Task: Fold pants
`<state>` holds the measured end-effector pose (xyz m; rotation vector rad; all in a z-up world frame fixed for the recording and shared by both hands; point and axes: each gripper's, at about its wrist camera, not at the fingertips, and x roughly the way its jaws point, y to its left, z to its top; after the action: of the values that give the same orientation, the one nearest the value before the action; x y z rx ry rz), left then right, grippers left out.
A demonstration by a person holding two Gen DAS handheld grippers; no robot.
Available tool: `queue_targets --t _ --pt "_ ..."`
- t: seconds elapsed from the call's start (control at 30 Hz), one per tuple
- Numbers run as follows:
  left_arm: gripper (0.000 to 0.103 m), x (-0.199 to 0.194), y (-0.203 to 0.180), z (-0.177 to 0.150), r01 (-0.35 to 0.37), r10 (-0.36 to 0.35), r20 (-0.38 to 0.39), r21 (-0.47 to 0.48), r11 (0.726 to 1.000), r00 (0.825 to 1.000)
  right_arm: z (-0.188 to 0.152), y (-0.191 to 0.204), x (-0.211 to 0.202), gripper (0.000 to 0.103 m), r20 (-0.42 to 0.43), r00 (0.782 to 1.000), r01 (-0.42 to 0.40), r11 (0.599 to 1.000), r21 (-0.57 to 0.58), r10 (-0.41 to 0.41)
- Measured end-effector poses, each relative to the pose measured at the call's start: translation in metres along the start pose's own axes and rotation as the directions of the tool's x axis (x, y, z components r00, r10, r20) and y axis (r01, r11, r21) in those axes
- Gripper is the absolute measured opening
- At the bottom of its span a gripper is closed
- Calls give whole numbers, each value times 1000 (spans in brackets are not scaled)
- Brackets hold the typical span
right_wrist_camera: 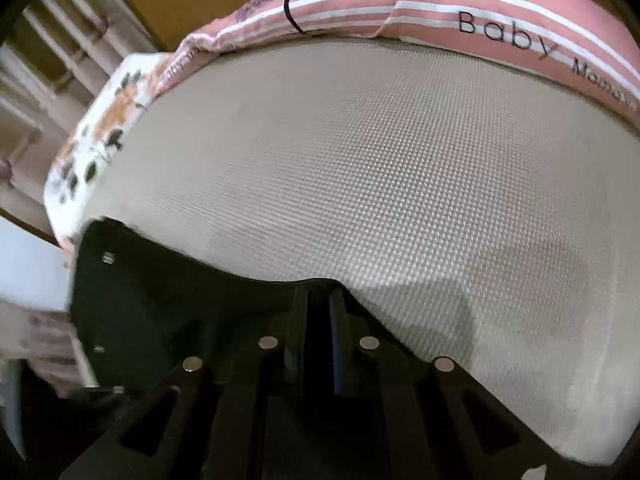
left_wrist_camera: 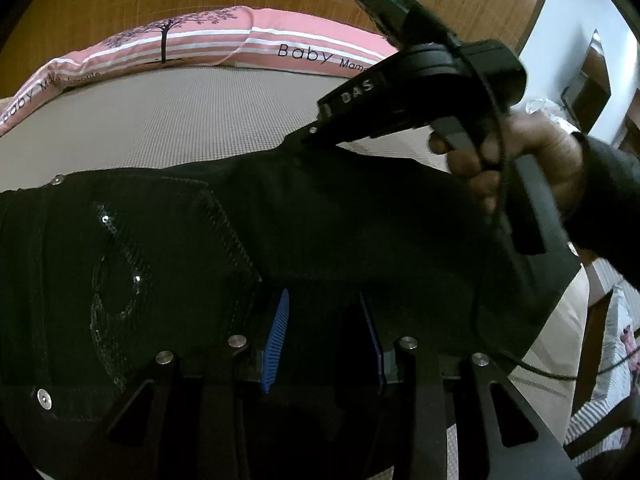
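Beige mattress [right_wrist_camera: 400, 160], black pants [left_wrist_camera: 320, 220] on it, right tool [right_wrist_camera: 318, 304] pinching their edge

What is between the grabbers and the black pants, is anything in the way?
Nothing visible is in the way. The right gripper is already shut on the edge of the black pants. The left gripper has its fingers apart right over the cloth, with no other thing between.

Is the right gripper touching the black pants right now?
Touching. In the left wrist view the right gripper pinches the far edge of the black pants; the right wrist view shows its jaws nearly closed on that fabric.
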<state>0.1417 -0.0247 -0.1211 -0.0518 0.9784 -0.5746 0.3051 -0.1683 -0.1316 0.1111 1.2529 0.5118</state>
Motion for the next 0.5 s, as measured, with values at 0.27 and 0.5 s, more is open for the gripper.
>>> queue_targets --t 0.27,0.5 --pt "37 -2 1 -2 -4 4 -8 7 1000 1000 -7 -19 -48 35 144 989 15 994 108 -30" --pt "37 -4 -6 -8 -57 57 -9 47 997 998 -65 -31 -100 38 191 977 60 985 159 -90"
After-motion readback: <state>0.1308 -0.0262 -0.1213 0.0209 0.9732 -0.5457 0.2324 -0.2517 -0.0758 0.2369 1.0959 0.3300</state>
